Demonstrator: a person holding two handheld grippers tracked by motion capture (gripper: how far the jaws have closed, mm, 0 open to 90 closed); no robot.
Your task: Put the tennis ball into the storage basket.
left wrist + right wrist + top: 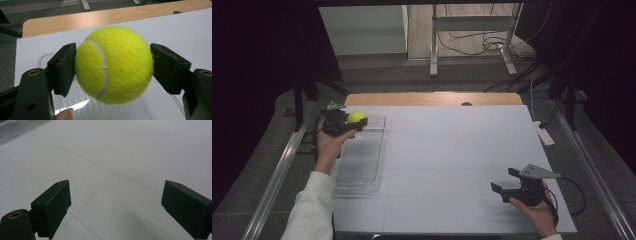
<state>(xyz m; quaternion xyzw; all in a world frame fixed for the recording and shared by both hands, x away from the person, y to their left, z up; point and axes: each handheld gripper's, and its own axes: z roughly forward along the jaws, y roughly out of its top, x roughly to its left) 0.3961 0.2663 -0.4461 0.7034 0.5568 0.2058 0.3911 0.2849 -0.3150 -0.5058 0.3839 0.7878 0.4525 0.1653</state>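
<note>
High view, layout: a white worktop (447,160) covers most of a wooden table whose far edge shows as a bare strip; grey floor, cables and a metal frame lie beyond it.
Left gripper: the left gripper (354,121) is held at the far left of the worktop, above the far end of a clear plastic tray (362,160), by the person's left hand (329,145) in a white sleeve.
Left gripper state: its jaws are closed against a yellow tennis ball (356,117), one pad pressing each side.
Tennis ball: in the left gripper view the tennis ball (115,65) sits between the two black pads (63,67), clear of the surface below, its white seam curving down the left half.
Tray: the clear plastic tray (100,110) shows below the ball as a ribbed, see-through surface lying flat on the worktop; a fingertip shows at the bottom edge.
Right gripper: the right gripper (506,181) rests low at the near right of the worktop, held by the right hand (537,210), a grey three-cornered plate on top and a cable trailing off to the right.
Right gripper state: in the right gripper view the right gripper (115,205) has its jaws spread wide, with bare white worktop (125,157) and its thin seam lines between them.
Separation: the two grippers are well apart, at opposite sides of the worktop.
</note>
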